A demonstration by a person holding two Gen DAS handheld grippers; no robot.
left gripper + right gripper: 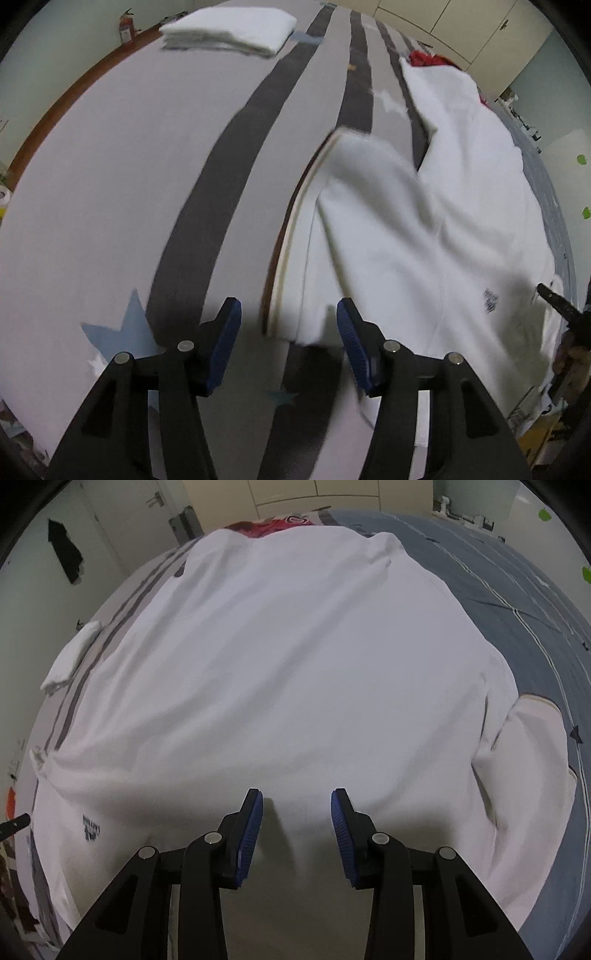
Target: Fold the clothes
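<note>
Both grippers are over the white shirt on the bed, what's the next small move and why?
Probably lower the left gripper onto the striped sleeve cuff edge just ahead and close on it. Its jaws are open and empty, and that sleeve of the white shirt lies only loosely folded in. The right gripper hovers open above the shirt body.

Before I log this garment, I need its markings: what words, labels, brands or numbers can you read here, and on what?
Nothing is legible.
White garment: small dark print near one edge, several short lines, too blurred to read.
Red cloth beyond it: white-outlined emblem, unreadable.
Fire extinguisher by the wall: label too small.
</note>
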